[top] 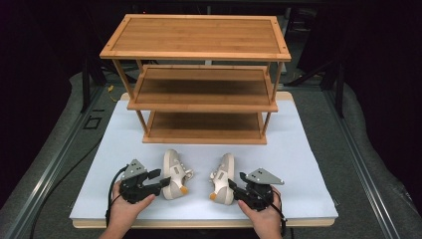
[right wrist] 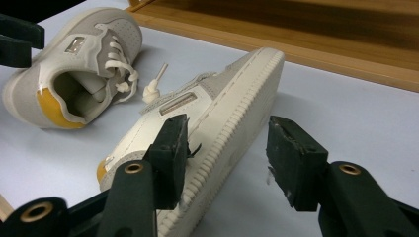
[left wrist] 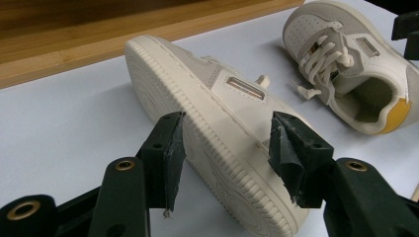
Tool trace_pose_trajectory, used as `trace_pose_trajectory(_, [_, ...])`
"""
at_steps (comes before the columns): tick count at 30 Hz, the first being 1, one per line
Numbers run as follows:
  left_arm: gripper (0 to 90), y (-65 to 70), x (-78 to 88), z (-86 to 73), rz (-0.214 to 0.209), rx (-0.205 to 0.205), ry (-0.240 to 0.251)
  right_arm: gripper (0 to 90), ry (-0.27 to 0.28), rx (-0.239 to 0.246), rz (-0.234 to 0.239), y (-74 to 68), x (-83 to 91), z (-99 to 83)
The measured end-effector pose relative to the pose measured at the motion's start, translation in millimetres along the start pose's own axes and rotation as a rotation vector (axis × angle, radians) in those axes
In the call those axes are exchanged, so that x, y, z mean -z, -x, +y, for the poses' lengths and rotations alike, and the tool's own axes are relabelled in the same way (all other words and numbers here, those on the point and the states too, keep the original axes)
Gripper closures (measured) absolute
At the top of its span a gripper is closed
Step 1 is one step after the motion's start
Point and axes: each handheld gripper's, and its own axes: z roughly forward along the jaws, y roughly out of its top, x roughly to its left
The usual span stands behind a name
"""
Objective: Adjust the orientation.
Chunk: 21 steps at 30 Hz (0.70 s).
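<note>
Looking at the high view first: two pale shoes are lying on their sides on the white mat (top: pixel 124 144), just in front of the wooden rack (top: pixel 199 84). All three rack shelves are sitting bare, so by my read no shoe is shelved yet; grasp, lift and placing are all pending. Left shoe (top: pixel 174 174) and right shoe (top: pixel 223 185) are lying near each other, openings facing inward. Left gripper (top: pixel 158 180) is sitting at the left shoe's heel end, right gripper (top: pixel 234 185) at the right shoe's heel end.

Moving to the left gripper view: jaws are straddling the left shoe (left wrist: pixel 217 123) near its heel, ribbed cream sole facing the camera. Left pad is standing clear of the sole, the other is close to the upper; released, not clamping.

Moving to the right gripper view: jaws are straddling the right shoe (right wrist: pixel 217 113), one pad touching or nearly touching the upper, the other standing well off the sole. Released too. Both shoes are showing grey-cream uppers, white laces, yellow heel patches.
</note>
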Motion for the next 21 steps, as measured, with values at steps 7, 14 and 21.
trace_pose_trajectory(7, [47.8, -7.5, 6.6, -2.9, -0.003, 0.034, 0.003, 52.9, 0.001, -0.016, -0.053, 3.1, 7.4, -3.5])
trace_pose_trajectory(14, [48.5, -10.1, 10.2, -4.2, 0.004, 0.035, 0.0, 51.7, -0.024, -0.066, -0.03, 15.9, 11.2, -5.4])
trace_pose_trajectory(21, [48.6, -20.2, 16.7, -9.1, 0.002, 0.079, -0.003, 53.3, -0.057, -0.127, -0.051, 27.1, 16.2, -11.3])
